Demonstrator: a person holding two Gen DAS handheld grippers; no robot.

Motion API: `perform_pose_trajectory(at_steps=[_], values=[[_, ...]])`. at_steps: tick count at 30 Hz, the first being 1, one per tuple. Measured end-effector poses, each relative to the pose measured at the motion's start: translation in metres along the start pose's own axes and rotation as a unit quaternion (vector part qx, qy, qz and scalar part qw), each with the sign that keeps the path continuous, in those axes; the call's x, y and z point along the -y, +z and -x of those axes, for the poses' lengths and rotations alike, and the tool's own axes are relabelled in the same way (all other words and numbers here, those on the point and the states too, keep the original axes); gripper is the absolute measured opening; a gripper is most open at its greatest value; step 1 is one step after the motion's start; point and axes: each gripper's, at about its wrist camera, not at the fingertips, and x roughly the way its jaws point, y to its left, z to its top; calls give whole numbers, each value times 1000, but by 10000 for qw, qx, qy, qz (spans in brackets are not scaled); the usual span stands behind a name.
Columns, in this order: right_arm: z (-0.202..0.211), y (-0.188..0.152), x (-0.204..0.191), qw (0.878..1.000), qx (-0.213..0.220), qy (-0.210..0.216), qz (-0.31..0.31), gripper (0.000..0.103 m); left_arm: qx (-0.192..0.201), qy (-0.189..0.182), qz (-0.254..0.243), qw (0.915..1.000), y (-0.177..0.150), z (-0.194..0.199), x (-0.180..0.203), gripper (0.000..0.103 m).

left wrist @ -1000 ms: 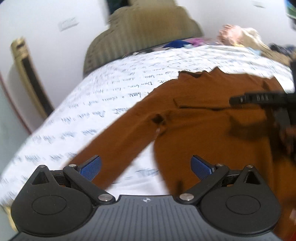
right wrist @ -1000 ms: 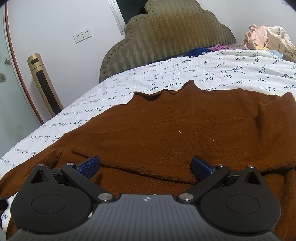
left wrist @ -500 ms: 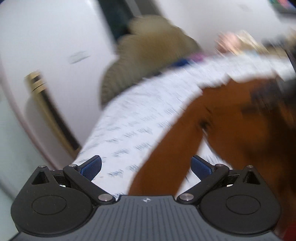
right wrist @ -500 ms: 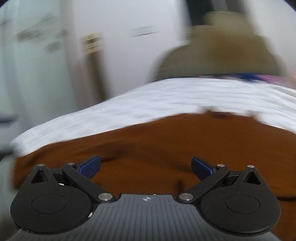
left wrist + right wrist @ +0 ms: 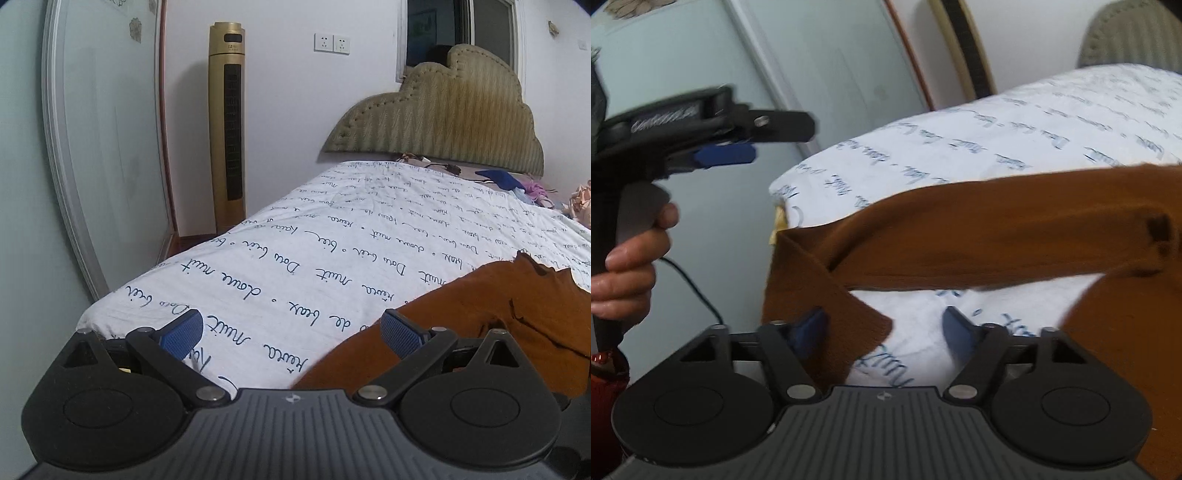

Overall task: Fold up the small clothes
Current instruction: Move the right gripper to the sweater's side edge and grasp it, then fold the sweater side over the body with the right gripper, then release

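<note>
The sweater is plain rust brown, lying on a bed sheet that is white with rows of dark blue handwriting. The headboard is olive-tan with a fine zigzag weave, and the tower fan is gold with a black grille strip. Both the left gripper and the right gripper are black with blue pads.

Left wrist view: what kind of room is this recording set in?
Most likely a home bedroom: a bed under a white quilt printed with script, a padded olive headboard, and a tall gold tower fan by the wall.
</note>
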Motion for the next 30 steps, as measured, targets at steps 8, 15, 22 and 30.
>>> perform_pose_trajectory(at_steps=[8,15,22,30], values=[[38,7,16,9981,574,-160,-131,7,-17,-378,-35,9993,1,0,35,103],[169,40,90,9582,2044,-1887,-669,7,130,-629,-716,9954,-2,1,92,103],[246,-8,132,8503,2362,-4518,-1305,64,-481,-1240,-1020,9859,-30,-23,152,103],[231,-64,177,8721,2464,-2655,-3290,65,-243,-1016,-1725,9795,-60,-32,214,103]])
